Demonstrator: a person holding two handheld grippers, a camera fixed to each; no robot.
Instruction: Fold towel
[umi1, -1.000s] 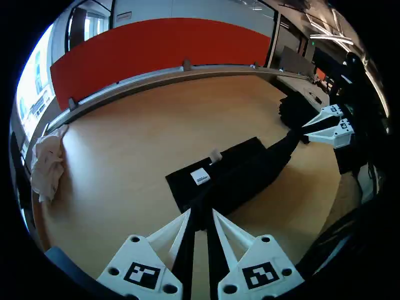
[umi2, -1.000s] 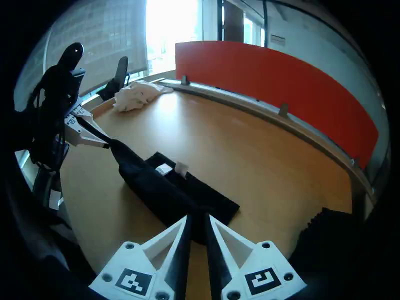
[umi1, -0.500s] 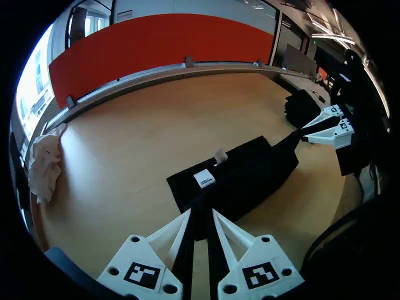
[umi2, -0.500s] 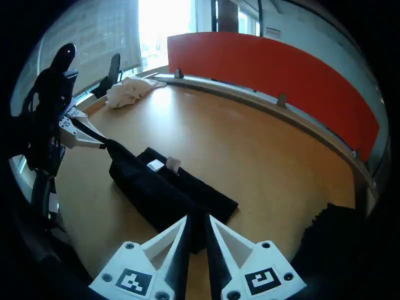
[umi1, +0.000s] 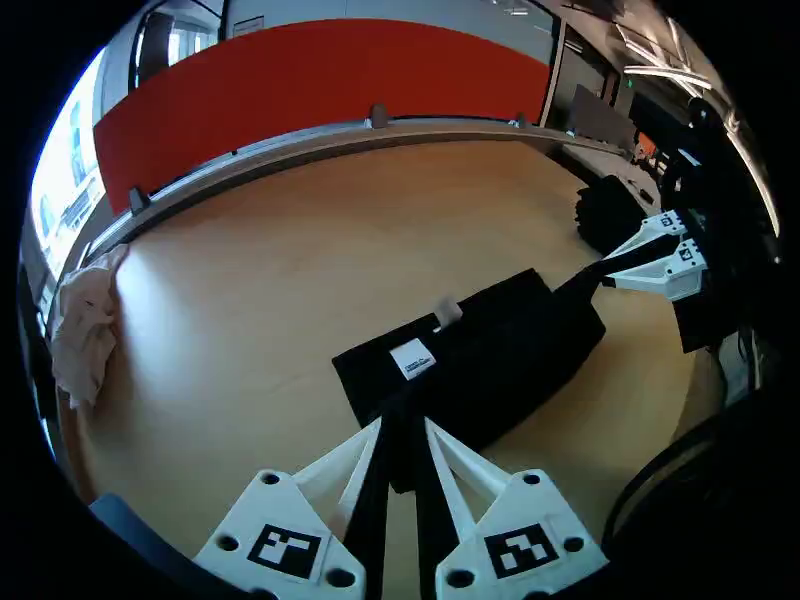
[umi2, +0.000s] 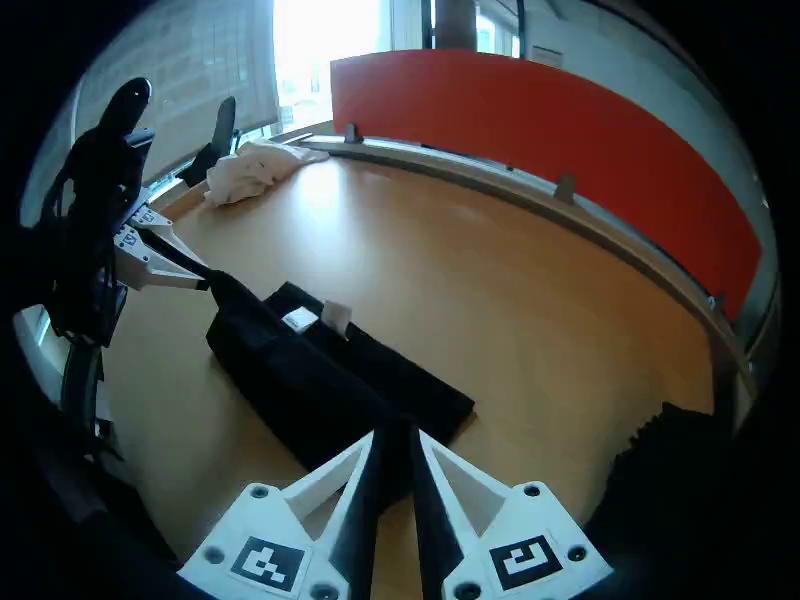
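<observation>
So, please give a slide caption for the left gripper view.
Left gripper and right gripper pinch opposite ends of a black towel on a wooden table.

Black towel (umi2: 300, 375) in right gripper (umi2: 397, 435)

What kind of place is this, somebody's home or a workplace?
Most likely an open-plan office: a long wooden desk with a red divider along its far edge, a chair by the bright window, and strip lights overhead.
</observation>
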